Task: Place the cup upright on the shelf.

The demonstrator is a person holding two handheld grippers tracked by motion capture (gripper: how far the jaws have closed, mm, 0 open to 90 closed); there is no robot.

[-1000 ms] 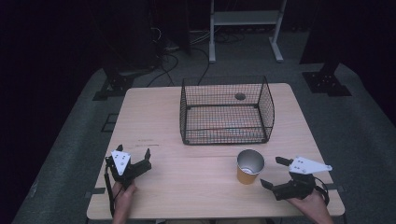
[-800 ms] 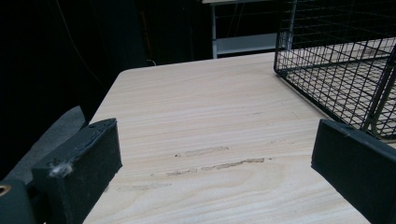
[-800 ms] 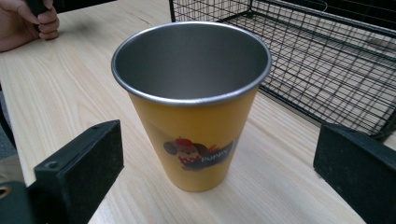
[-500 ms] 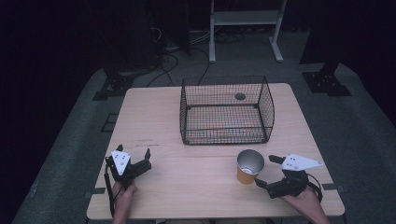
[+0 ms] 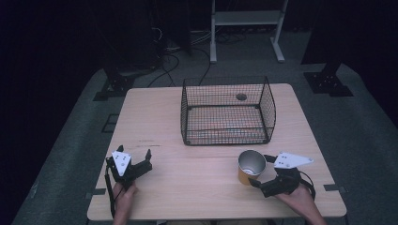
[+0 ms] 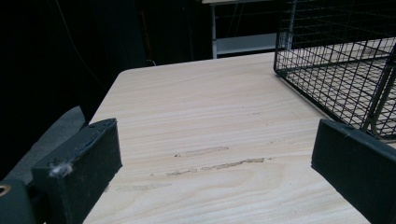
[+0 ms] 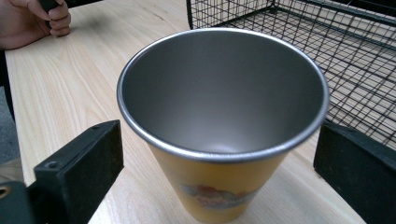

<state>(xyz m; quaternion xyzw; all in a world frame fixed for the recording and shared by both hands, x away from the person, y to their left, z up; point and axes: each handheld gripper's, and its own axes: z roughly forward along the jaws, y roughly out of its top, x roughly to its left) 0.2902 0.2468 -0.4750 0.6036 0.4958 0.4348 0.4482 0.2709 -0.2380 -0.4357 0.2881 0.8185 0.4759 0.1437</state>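
right gripper (image 5: pixel 256 170) jaws wide, cup (image 5: pixel 251 166) upright between fingers, untouched. judged step: grasp; centre cup, close gently below rim. left gripper (image 5: pixel 135 161) wide, empty. basket (image 5: pixel 227 111) beyond fingertips.

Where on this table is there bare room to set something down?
Bare wood left of the wire basket, back to the table edge, and between the left gripper and the cup. Crowded on the right: the right gripper brackets the cup just before the basket.
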